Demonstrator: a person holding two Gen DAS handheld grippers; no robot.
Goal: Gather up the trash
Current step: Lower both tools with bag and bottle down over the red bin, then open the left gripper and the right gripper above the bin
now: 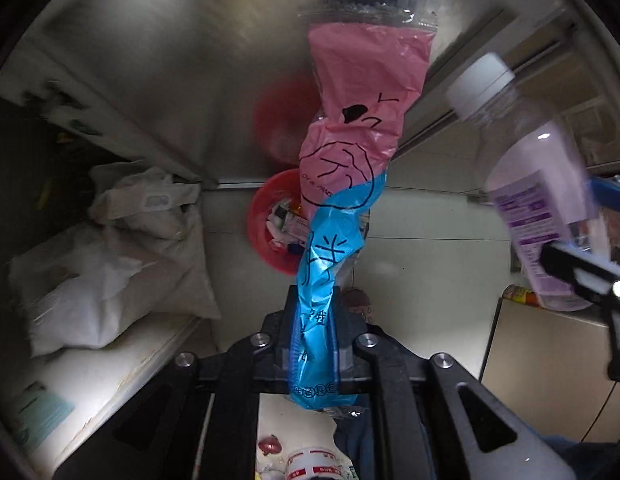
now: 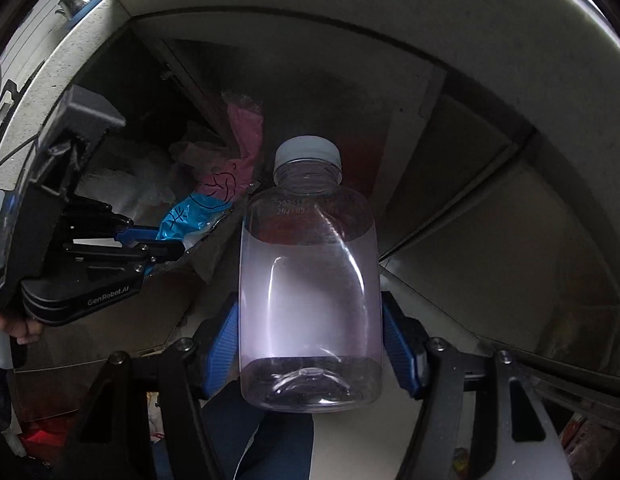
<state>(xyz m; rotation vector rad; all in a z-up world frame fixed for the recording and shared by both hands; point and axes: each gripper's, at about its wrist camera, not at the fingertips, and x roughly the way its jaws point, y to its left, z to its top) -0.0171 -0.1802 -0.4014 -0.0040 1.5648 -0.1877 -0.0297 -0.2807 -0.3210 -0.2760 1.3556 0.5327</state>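
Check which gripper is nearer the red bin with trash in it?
Left, judging by its own view. The left gripper, shut on the pink-and-blue wrapper, points at the red bin just beyond the wrapper. The right gripper holds the clear bottle off to the side.

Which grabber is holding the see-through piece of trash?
The right gripper. Its blue pads squeeze a clear plastic bottle with a white cap. The left gripper holds a crumpled pink and blue wrapper instead.
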